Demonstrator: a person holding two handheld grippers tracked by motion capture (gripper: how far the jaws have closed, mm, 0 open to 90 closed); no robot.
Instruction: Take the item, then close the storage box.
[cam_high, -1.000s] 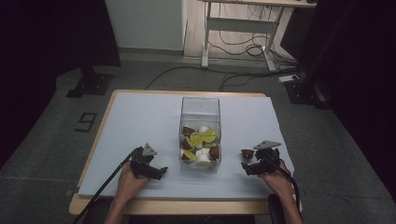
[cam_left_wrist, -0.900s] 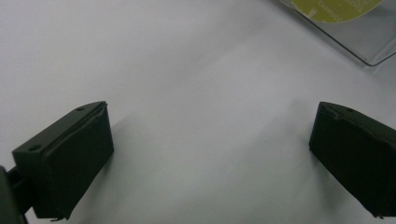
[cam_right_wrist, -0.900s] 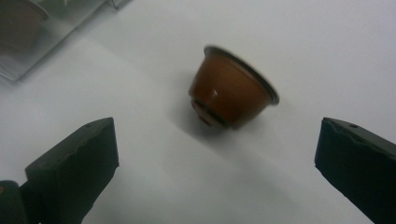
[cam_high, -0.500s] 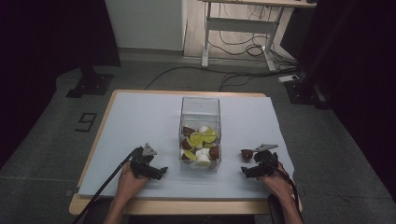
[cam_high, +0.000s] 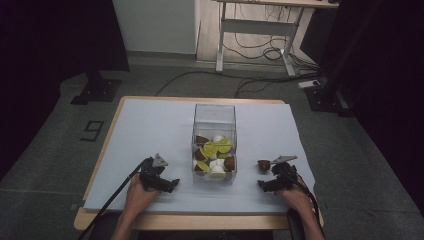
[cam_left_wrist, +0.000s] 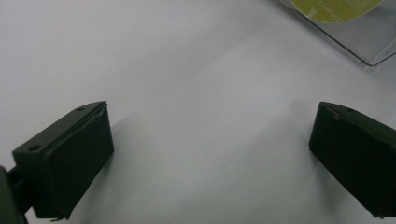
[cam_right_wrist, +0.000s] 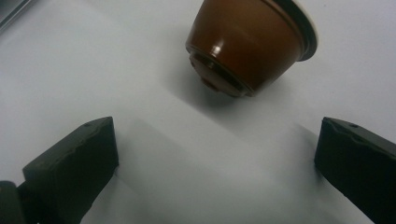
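At the near edge of the table (cam_high: 150, 125), the left tongs (cam_high: 167, 184) are held wide apart over bare white cover, nothing between the jaws. The right tongs (cam_high: 265, 184) are likewise spread wide and hold nothing. Just beyond them a brown capsule (cam_right_wrist: 250, 44) is seen lying on its side on the table, apart from both jaws. Farther in, between the two tongs, a clear box (cam_high: 215, 117) of brown, white and yellow-green capsules is set.
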